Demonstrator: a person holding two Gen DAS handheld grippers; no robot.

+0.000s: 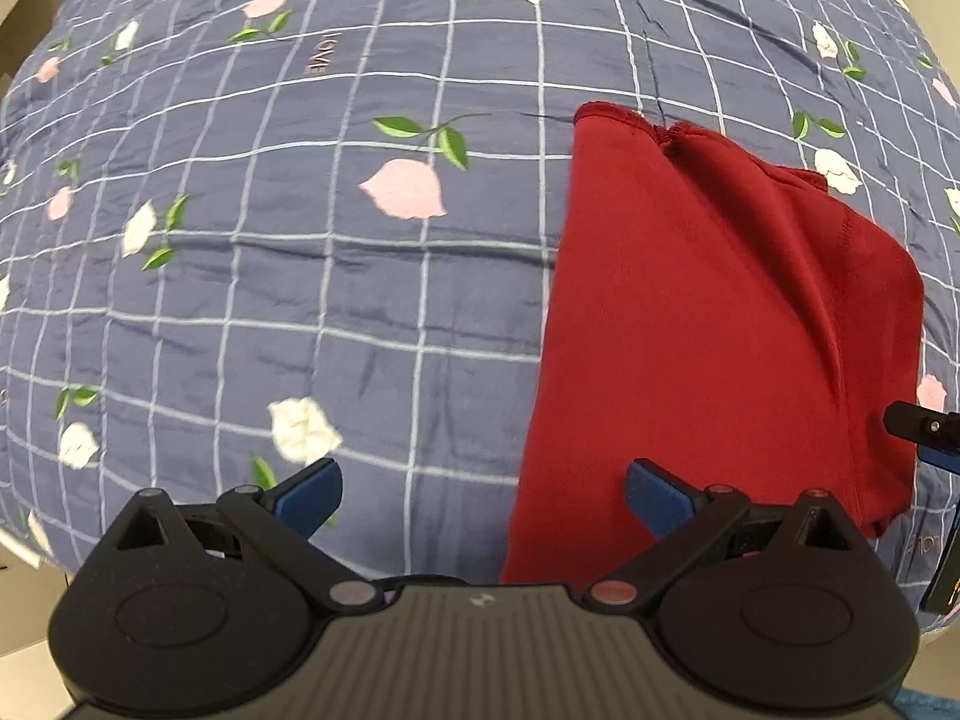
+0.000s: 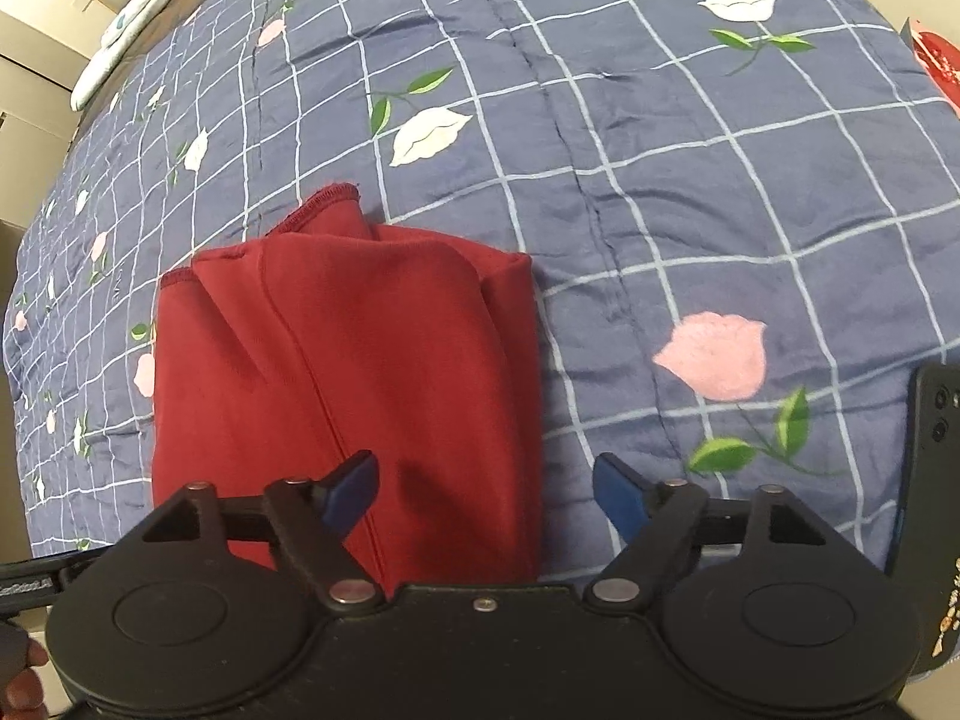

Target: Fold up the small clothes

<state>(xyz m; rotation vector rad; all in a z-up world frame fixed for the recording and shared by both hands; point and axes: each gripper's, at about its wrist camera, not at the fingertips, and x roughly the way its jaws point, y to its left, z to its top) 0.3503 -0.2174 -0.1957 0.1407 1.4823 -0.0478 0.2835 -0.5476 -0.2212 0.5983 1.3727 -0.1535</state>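
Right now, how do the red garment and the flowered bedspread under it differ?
The red garment is plain, while the bedspread carries a white grid with roses and leaves. The garment is folded into a compact, layered rectangle; the bedspread lies spread out in a single layer. The garment covers only a small patch, and the bedspread fills both views. Both are soft cloth with a few creases.

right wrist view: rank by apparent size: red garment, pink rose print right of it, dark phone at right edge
1. Red garment, clearly largest.
2-3. Pink rose print and dark phone: unsure, since the phone is cut off by the frame edge.
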